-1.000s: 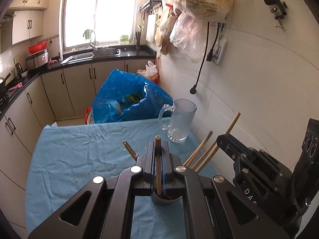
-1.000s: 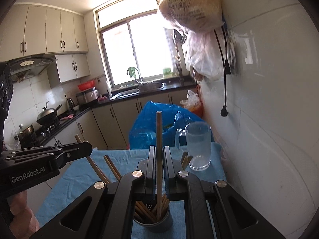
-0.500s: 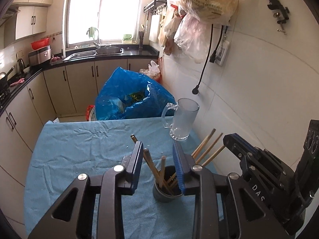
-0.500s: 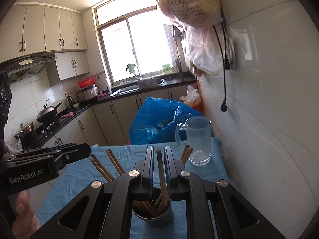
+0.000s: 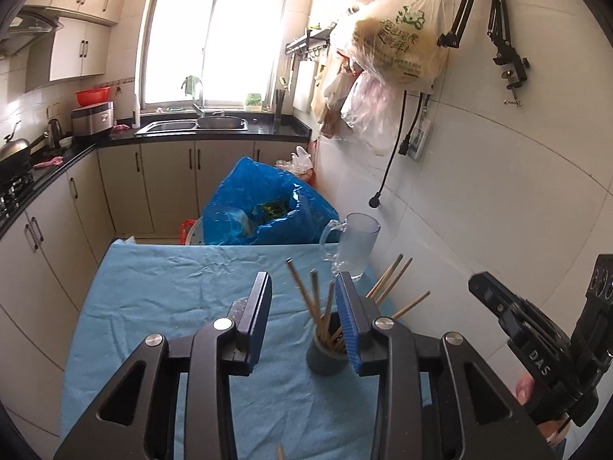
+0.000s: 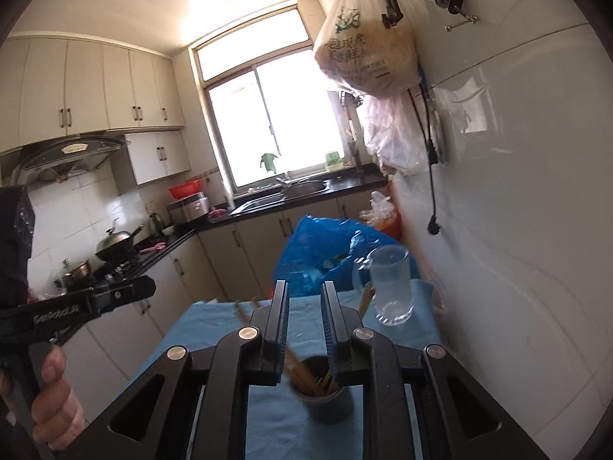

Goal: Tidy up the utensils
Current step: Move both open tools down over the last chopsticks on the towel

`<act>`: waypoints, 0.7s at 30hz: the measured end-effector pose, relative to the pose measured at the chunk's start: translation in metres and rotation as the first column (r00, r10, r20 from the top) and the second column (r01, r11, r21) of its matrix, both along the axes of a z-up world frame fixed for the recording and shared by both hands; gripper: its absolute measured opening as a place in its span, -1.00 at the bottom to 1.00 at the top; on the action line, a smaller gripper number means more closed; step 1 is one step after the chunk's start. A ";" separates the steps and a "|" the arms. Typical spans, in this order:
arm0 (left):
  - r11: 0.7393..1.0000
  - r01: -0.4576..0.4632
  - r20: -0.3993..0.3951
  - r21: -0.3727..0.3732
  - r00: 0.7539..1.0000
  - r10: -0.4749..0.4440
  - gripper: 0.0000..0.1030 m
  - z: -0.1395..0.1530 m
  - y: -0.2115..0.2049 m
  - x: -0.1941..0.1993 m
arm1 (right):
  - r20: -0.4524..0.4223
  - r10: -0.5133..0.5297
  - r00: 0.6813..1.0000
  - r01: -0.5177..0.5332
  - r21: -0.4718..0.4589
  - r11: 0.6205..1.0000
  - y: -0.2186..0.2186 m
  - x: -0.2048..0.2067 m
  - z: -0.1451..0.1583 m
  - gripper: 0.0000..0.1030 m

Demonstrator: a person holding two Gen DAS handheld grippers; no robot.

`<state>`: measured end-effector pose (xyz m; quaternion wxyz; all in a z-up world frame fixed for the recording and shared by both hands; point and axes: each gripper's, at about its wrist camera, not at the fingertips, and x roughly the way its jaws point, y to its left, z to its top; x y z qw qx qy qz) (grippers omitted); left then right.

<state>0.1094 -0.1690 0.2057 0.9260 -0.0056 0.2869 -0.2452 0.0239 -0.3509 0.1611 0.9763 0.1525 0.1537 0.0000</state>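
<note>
Left tongs (image 5: 302,303): jaws apart and opening, blue pads facing each other; nothing pinched between them. They sit above and short of the cup, with the chopstick tops seen through the gap.
Right tongs (image 6: 305,308): jaws parted by a narrower gap and opening, gripping nothing. The cup's mouth shows just below and between the blue pads.
Chopsticks (image 5: 315,301): wooden, standing in the cup at a slant and fanning out, some leaning toward the left tongs, others toward the wall. In the right wrist view they are blurred.
Cup (image 5: 323,356): small, dark, upright on the bench, toward the wall side.
Bench (image 5: 161,306): covered with a wrinkled light-blue cloth.
Stray stick end (image 5: 280,451): a wooden tip at the bottom edge of the left wrist view; what it belongs to cannot be told.
Glass mug (image 5: 354,243): clear, with a handle, upright at the far corner of the bench near the tiled wall, well apart from the cup.
Blue bag (image 5: 264,201): large plastic bag standing beyond the far edge of the bench, open at the top.
Hands: a left hand (image 6: 49,395) grips the handle of the left tool; a bit of a finger (image 5: 525,387) shows behind the right tool.
Hanging bags (image 5: 398,46): plastic bags on wall hooks above the mug.
</note>
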 end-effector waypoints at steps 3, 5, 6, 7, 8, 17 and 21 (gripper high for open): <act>1.000 -0.011 -0.009 0.004 1.000 0.011 -0.34 -0.006 0.019 -0.010 | -0.027 0.042 0.999 -0.042 0.004 0.999 0.016 -0.011 -0.008 -0.52; 1.000 -0.023 -0.025 0.020 0.999 0.024 -0.33 -0.015 0.033 -0.016 | -0.045 0.071 0.996 -0.071 0.002 0.997 0.027 -0.016 -0.017 -0.52; 0.999 -0.028 -0.033 0.031 0.999 0.029 -0.33 -0.021 0.039 -0.019 | -0.063 0.085 0.994 -0.085 0.002 0.996 0.034 -0.017 -0.023 -0.51; 0.999 -0.034 -0.040 0.041 0.999 0.036 -0.33 -0.026 0.044 -0.021 | -0.089 0.105 0.990 -0.105 0.003 0.994 0.042 -0.018 -0.030 -0.51; 0.998 -0.043 -0.052 0.051 0.998 0.046 -0.33 -0.034 0.052 -0.023 | -0.111 0.125 0.986 -0.124 0.008 0.992 0.047 -0.019 -0.037 -0.49; 0.984 -0.116 -0.278 0.134 0.949 0.149 -0.33 -0.129 0.114 -0.017 | -0.409 0.259 0.875 -0.252 0.072 0.965 0.109 0.001 -0.127 -0.38; 0.978 -0.130 -0.394 0.164 0.900 0.186 -0.33 -0.175 0.139 -0.012 | -0.544 0.315 0.777 -0.269 0.166 0.949 0.131 0.020 -0.169 -0.38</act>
